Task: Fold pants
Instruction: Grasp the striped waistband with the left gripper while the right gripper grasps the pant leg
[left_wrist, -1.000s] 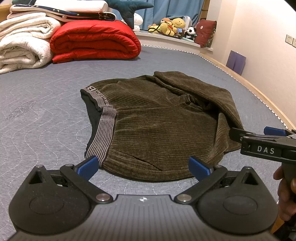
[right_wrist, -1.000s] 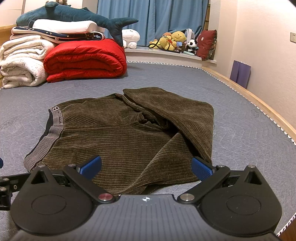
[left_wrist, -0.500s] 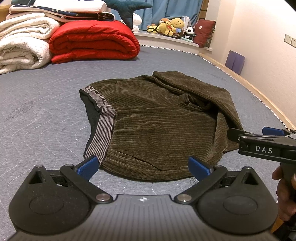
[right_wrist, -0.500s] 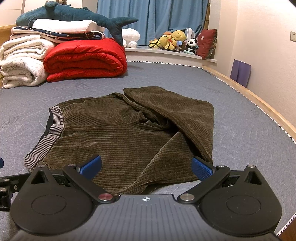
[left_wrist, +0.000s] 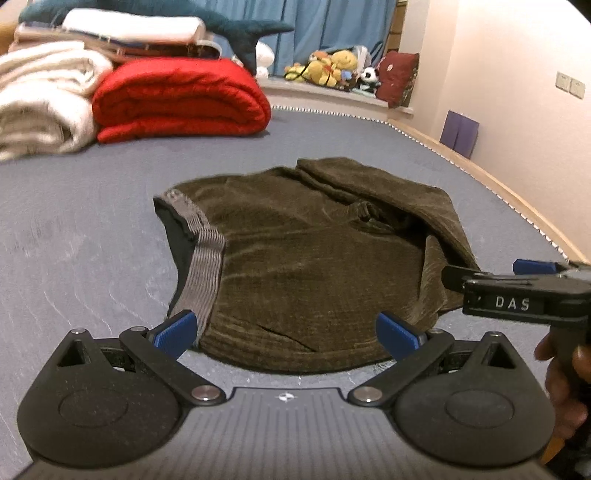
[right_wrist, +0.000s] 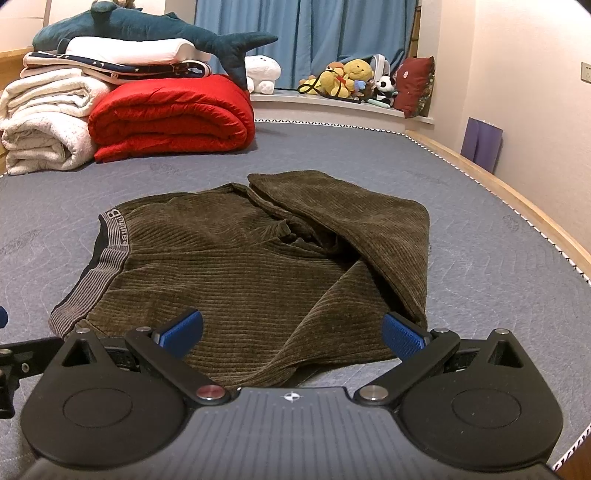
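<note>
Brown corduroy pants (left_wrist: 317, 266) lying partly folded on a grey bed (left_wrist: 74, 229), 2 empty grippers poised at the near edge.

Left wrist view: left gripper (left_wrist: 284, 328) spread wide, near the waistband (left_wrist: 201, 266) corner. Right wrist view: right gripper (right_wrist: 291, 330) equally wide, facing the folded leg end (right_wrist: 369, 236); long axis running left to right.

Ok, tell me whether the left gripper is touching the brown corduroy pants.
Cannot tell. In the left wrist view the left gripper stands open at the brown corduroy pants' near hem, but no plain contact or gap shows.
</note>
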